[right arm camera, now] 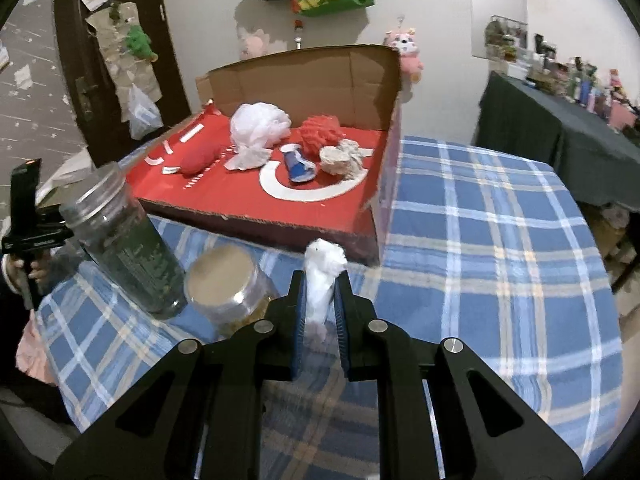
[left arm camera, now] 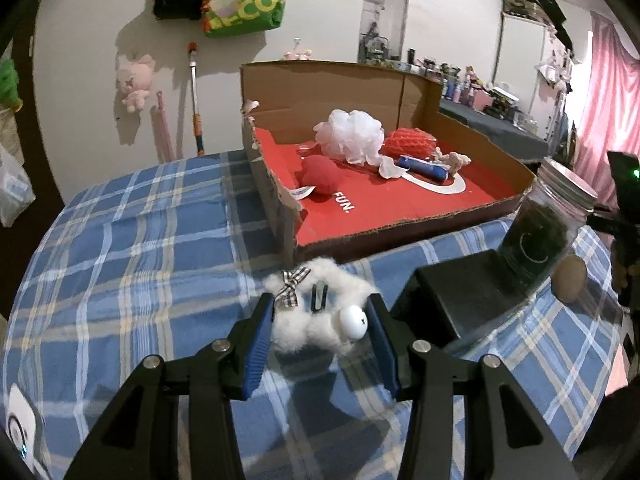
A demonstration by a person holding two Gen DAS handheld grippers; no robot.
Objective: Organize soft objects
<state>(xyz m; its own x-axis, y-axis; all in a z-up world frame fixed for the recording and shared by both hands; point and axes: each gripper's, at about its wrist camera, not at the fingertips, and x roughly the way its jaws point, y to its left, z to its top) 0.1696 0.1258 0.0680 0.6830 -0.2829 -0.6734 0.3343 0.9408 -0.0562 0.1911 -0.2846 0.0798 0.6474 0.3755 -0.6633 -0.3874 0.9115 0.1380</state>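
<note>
Dim indoor light leaves both fisheye views grainy and bowed, with black corners. Toys cast soft shadows on the wall (left arm camera: 80,60). The blanket (right arm camera: 500,240) looks slightly smeared, perhaps from motion.

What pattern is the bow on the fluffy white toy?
Black-and-white check; the bow on the fluffy white toy shows best in the left wrist view.

Fluffy white fur toy (left arm camera: 320,316); matt corrugated cardboard box (left arm camera: 400,92); woven plaid cloth (left arm camera: 140,248); clear glossy jar (right arm camera: 120,240).
</note>
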